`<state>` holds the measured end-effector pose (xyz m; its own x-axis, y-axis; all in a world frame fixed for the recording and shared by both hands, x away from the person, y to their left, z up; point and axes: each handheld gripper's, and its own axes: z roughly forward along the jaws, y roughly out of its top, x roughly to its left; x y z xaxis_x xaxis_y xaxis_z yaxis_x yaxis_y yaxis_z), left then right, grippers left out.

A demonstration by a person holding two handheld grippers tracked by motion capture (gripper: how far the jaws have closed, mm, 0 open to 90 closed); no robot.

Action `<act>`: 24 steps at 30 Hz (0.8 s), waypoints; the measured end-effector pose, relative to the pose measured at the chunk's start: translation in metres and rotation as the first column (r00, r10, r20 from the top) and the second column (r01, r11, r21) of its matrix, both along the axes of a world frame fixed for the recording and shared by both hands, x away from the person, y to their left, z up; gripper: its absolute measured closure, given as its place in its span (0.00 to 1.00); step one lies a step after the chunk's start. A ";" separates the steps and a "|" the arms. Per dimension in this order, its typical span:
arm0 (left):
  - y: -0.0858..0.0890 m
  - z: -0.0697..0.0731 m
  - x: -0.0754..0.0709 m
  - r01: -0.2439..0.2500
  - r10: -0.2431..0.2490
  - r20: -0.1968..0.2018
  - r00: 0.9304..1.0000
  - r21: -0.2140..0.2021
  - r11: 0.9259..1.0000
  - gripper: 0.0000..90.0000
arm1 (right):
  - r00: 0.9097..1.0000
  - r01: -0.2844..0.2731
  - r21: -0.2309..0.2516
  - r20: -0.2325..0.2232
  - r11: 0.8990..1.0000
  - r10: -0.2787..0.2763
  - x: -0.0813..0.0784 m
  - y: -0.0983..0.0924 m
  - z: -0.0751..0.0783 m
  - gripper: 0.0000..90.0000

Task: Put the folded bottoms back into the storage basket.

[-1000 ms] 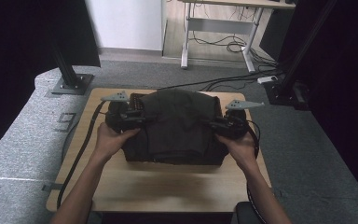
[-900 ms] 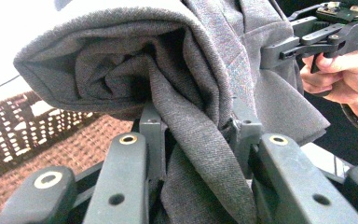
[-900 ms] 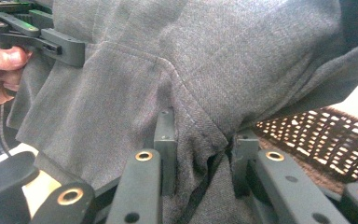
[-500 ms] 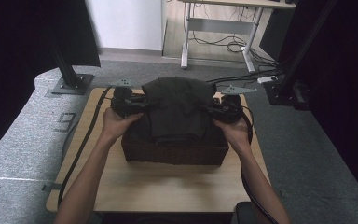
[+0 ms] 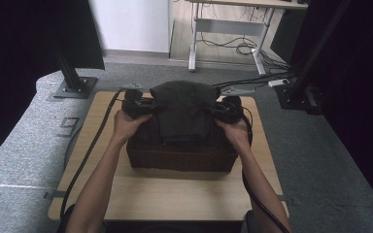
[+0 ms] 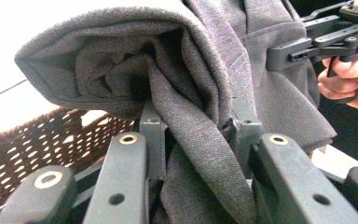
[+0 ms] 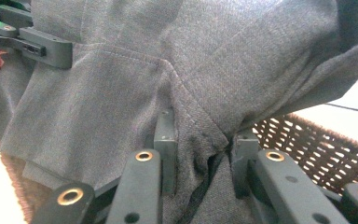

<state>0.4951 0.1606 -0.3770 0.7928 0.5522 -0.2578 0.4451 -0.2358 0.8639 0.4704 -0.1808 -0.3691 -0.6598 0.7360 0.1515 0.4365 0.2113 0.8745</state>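
Note:
A dark grey folded garment [image 5: 182, 111] hangs bunched between my two grippers over a dark brown wicker basket [image 5: 182, 158], its lower part down inside the basket. My left gripper [image 5: 148, 108] is shut on the garment's left edge, and the cloth [image 6: 168, 60] is pinched between its jaws [image 6: 193, 135]. My right gripper [image 5: 218, 110] is shut on the right edge, with a seam of the cloth [image 7: 214, 56] caught between its jaws [image 7: 200, 140]. The basket's woven rim [image 6: 42, 135] [image 7: 307, 144] lies just beyond each gripper.
The basket stands mid-way on a wooden table [image 5: 175, 194], with bare board in front of it. Black stand bases [image 5: 70, 87] [image 5: 296, 94] sit off the far corners. Cables trail from both grippers along the table's sides. Grey carpet surrounds the table.
Both hands carried the garment away from the person and lower over the basket. The grippers came closer together, so the cloth is now bunched narrower.

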 end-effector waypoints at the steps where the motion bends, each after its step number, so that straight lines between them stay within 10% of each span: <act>1: -0.001 -0.002 0.001 -0.002 0.002 -0.006 1.000 0.004 1.000 0.73 | 1.000 0.003 -0.002 -0.007 1.000 -0.003 0.002 0.001 -0.003 0.78; 24: -0.011 -0.042 -0.002 -0.008 0.020 -0.121 0.992 0.100 0.995 0.73 | 0.990 -0.001 -0.045 -0.142 0.999 -0.005 0.008 0.005 -0.049 0.78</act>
<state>0.4935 0.1499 -0.4188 0.7508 0.5907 -0.2955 0.5497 -0.3107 0.7754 0.4781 -0.1758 -0.4177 -0.6327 0.7455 0.2098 0.5557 0.2482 0.7935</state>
